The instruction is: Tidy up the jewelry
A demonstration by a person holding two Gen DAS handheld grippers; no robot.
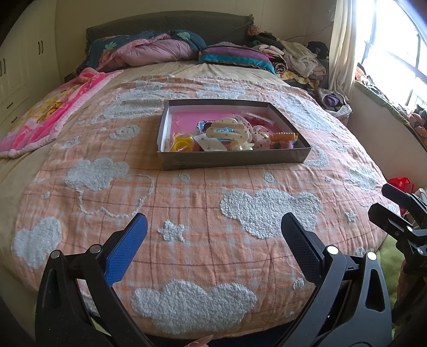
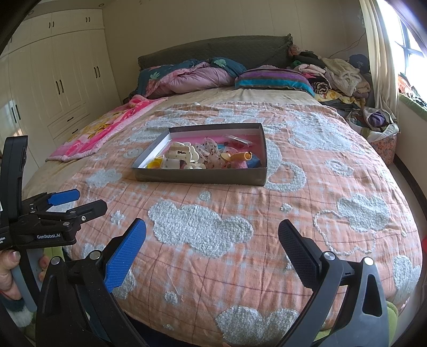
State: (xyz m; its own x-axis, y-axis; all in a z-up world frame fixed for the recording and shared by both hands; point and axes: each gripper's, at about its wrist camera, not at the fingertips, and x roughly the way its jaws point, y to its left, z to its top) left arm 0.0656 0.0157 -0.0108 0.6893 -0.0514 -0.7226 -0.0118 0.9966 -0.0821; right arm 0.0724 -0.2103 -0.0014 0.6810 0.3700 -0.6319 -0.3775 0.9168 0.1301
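Both grippers hang with their fingers spread wide and nothing between them. On the left gripper (image 1: 213, 232) one pad is blue and the other black, and the right gripper (image 2: 212, 235) shows the same pairing; each hovers above the near end of the bed, well short of the box. In the left wrist view the right gripper appears at the right edge, and in the right wrist view the left gripper sits at the left edge, gripped by a hand (image 2: 9, 272).

A shallow grey cardboard box (image 1: 234, 158) rests flat near the middle of the bedspread (image 1: 186, 192), which is orange checked cloth with tufted pale-blue clouds and stars. Inside the box, on a pink lining, lies a heap of jewelry and hair accessories: a large cream claw clip (image 1: 229, 129), a yellow ring-shaped piece (image 1: 182, 142) at the left, an orange comb-like clip (image 1: 284, 136) at the right, and spotted fabric bows among small clear packets.

Past the box, a pink cartoon blanket (image 1: 50, 112) trails over the bed's left side. Rumpled quilts and a striped pillow (image 1: 234, 57) lie against the dark headboard (image 1: 168, 22), with a pile of clothes (image 1: 293, 58) in the far right corner. Cream wardrobes (image 2: 64, 80) line the left wall; a curtained window (image 1: 387, 40) glares on the right.
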